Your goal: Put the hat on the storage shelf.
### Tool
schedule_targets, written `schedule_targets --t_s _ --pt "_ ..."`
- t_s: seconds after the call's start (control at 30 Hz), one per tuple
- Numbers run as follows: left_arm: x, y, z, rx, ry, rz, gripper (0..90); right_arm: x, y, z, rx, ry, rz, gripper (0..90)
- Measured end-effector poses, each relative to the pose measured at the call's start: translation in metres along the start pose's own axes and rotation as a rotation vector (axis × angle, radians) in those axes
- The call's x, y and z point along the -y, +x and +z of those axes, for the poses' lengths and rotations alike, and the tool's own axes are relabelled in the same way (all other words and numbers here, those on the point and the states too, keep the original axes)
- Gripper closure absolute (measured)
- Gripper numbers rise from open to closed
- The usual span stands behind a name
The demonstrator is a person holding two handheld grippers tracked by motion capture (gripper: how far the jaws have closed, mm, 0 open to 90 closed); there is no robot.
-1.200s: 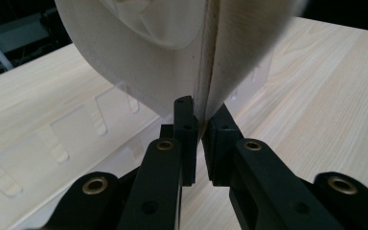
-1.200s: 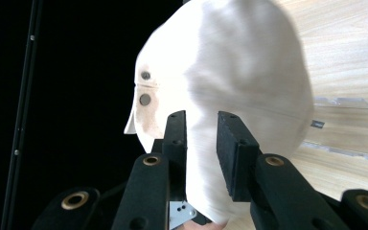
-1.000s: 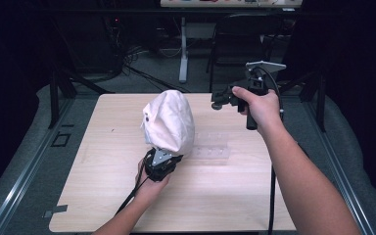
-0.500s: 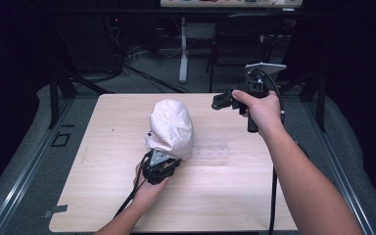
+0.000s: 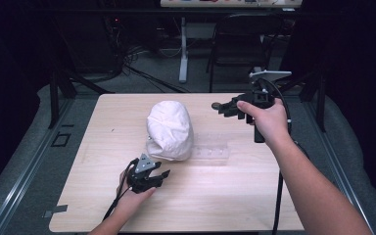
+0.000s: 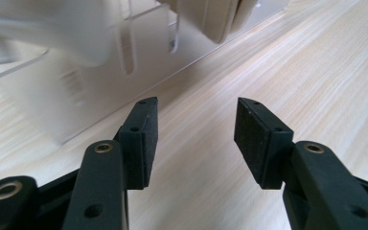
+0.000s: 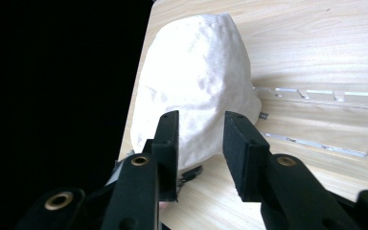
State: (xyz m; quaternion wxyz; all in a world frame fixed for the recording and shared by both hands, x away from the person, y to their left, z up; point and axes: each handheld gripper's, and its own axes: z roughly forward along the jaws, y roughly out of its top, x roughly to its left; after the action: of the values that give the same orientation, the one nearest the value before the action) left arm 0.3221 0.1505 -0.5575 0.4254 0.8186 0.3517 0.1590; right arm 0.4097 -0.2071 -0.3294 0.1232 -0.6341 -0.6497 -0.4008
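left tongs (image 5: 162,172) just opened, released, beside the white cap (image 5: 170,128); right tongs (image 5: 217,105) opening too, holding nothing

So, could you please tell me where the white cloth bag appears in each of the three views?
High view: the white cloth bag sits at the table's centre, partly over the clear plastic rack.
Left gripper view: its blurred lower edge shows along the top, over the rack.
Right gripper view: it stands left of centre, beyond the tongs.
Shared landmark: the clear plastic rack.
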Motion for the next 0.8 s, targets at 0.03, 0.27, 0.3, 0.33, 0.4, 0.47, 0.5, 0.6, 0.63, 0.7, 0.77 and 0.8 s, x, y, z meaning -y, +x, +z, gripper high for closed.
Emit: schedule_targets --t_s 0.03,0.27,0.3,0.33,0.4,0.47,0.5,0.6,0.63,0.7,0.77,0.8 --pt "0.001 0.002 -0.004 0.005 0.002 -0.003 50.4 0.002 -0.001 -0.001 0.002 -0.001 -0.006 66.2" --pt "0.016 0.018 -0.027 0.007 0.006 -0.053 49.3 0.015 -0.009 0.001 0.049 -0.005 -0.052 62.8" --pt "0.019 0.021 -0.030 0.009 0.004 -0.064 49.2 0.017 -0.011 0.002 0.049 -0.005 -0.060 62.1" --pt "0.021 0.024 -0.033 0.005 0.001 -0.070 49.0 0.019 -0.012 0.003 0.052 -0.006 -0.060 61.2" --pt "0.025 0.029 -0.038 -0.010 -0.009 -0.091 49.1 0.024 -0.016 0.004 0.067 -0.002 -0.079 60.6" --pt "0.028 0.035 -0.043 -0.015 -0.017 -0.101 48.9 0.029 -0.020 0.005 0.084 -0.002 -0.091 60.6" --pt "0.029 0.037 -0.044 -0.021 -0.020 -0.100 49.0 0.032 -0.022 0.006 0.087 -0.005 -0.097 60.4" --pt "0.031 0.043 -0.046 -0.050 -0.007 -0.077 49.1 0.039 -0.030 0.007 0.083 0.003 -0.090 59.5" --pt "0.032 0.045 -0.046 -0.054 -0.009 -0.079 49.1 0.042 -0.033 0.008 0.090 0.007 -0.095 59.3" --pt "0.033 0.048 -0.047 -0.059 -0.015 -0.094 49.1 0.047 -0.038 0.010 0.105 0.008 -0.107 58.7" --pt "0.034 0.050 -0.045 -0.066 -0.017 -0.106 49.1 0.053 -0.042 0.011 0.132 0.005 -0.135 58.2" --pt "0.035 0.051 -0.044 -0.070 -0.014 -0.107 49.0 0.056 -0.045 0.013 0.143 0.005 -0.144 58.1"
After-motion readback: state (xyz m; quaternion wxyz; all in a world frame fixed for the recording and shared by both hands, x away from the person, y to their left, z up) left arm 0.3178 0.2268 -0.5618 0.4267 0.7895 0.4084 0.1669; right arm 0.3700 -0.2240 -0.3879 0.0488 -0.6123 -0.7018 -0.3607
